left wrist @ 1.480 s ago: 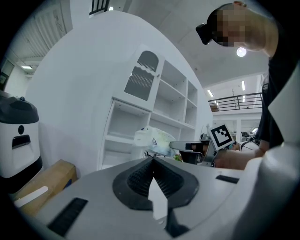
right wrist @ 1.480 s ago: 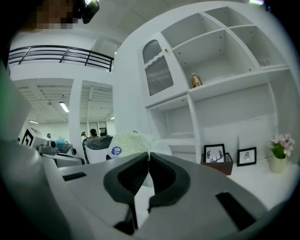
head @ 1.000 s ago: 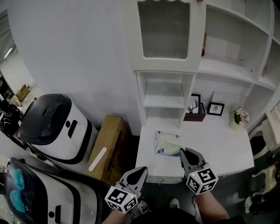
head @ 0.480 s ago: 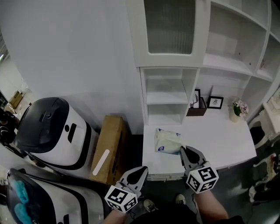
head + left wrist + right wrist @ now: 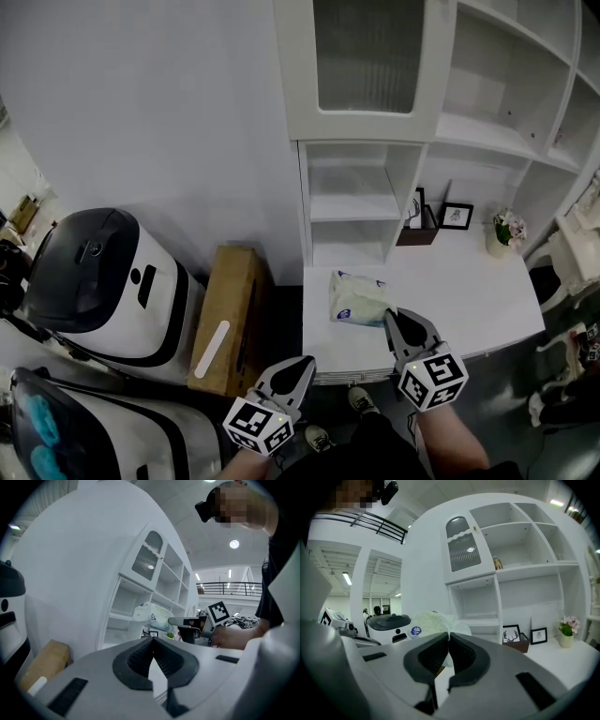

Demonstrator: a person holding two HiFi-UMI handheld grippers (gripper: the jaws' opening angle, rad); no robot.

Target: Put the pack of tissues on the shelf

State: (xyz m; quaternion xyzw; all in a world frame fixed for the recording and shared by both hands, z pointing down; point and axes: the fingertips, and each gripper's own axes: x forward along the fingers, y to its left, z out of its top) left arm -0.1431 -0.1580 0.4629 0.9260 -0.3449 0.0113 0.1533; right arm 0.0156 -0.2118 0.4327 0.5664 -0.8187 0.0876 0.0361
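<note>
Mock home corner inside a big lab or demo hall. Home side: white shelf unit [image 5: 352, 202] with frosted-glass door [image 5: 361, 56], framed pictures [image 5: 457, 216] and small flower pot [image 5: 499, 230] on a white tabletop [image 5: 469, 300]. Lab side: bulky white-and-black robot machines [image 5: 103, 281] parked just beside a cardboard box [image 5: 230, 314] on the floor, mezzanine railing [image 5: 229, 588], strip ceiling lights [image 5: 347, 578], high open ceiling, people [image 5: 376, 611] standing far back.

Pale-yel tissue pack [image 5: 357, 300], wht shelf [image 5: 352, 208], brn box [image 5: 232, 295]
</note>
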